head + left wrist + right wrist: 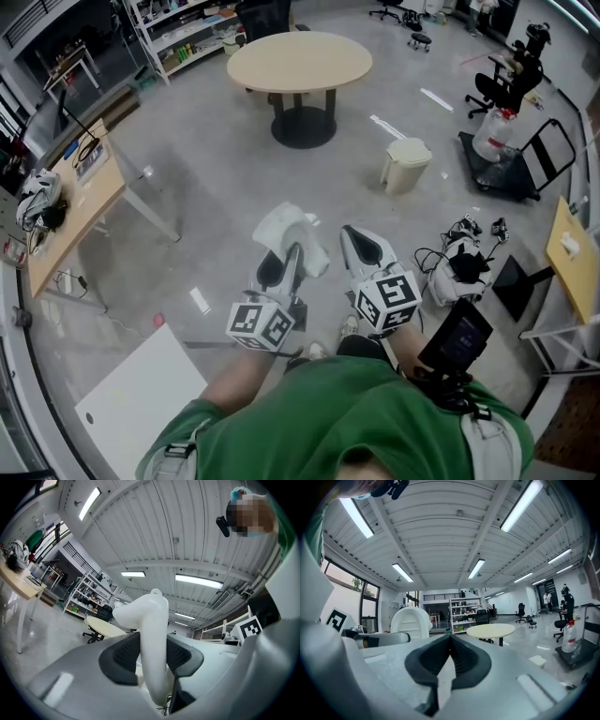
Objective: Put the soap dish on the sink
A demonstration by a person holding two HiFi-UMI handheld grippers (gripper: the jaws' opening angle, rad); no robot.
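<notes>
The white soap dish [286, 227] is held edge-on in my left gripper [291, 258], above the grey floor in front of the person's green shirt. In the left gripper view the dish [152, 620] stands upright between the two black pads [119, 656], which press on its sides, and my left gripper [152, 658] is shut on it. My right gripper [364, 246] hangs just to the right of it, level with it. Its black jaws meet at the tips with nothing between them [450, 641]. From the right gripper view the dish [411, 620] shows to the left. No sink is in view.
A round wooden table [300, 61] stands ahead on the grey floor, with a white bin [405, 164] to its right. A wooden desk [75, 211] is at the left and a white panel [141, 394] at the lower left. Cables and bags [459, 258] lie at the right.
</notes>
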